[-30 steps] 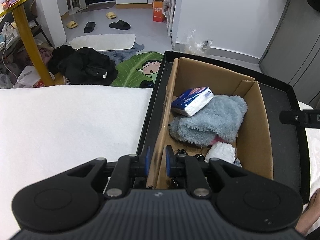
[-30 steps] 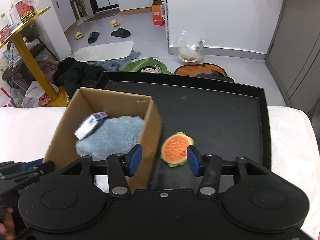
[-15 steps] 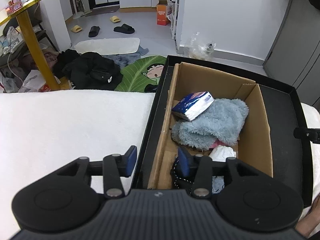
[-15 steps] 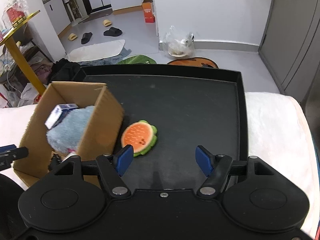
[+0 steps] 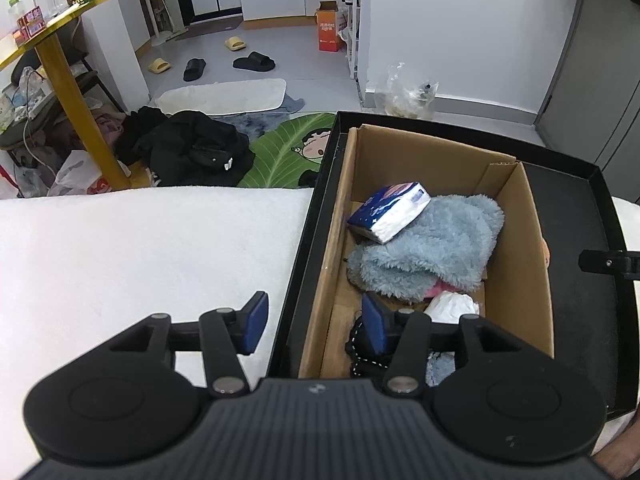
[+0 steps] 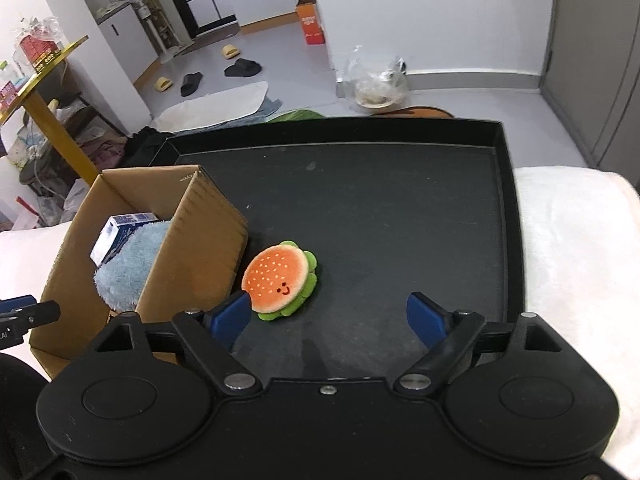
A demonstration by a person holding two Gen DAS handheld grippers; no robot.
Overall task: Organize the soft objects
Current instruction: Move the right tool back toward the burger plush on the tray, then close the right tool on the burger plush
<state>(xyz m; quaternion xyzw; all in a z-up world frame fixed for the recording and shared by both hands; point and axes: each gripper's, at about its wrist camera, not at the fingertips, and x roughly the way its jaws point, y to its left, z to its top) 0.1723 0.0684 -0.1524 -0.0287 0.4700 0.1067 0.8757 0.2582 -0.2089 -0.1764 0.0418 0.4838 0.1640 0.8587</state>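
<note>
Round plush burger (image 6: 280,282) (smiling) on matte black tray (image 6: 400,220), beside corrugated box (image 6: 192,256).

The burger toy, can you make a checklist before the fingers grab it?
1. Burger toy lying free on the black tray, outside the box: ok.
2. Right gripper opening, nothing held: ok.
3. Toy centred between its fingers: not ok, it sits by the left one.
4. Left gripper opening, straddling the cardboard box wall without pinching it: ok.
5. Room in the box above the blue fluffy cloth: ok.
</note>
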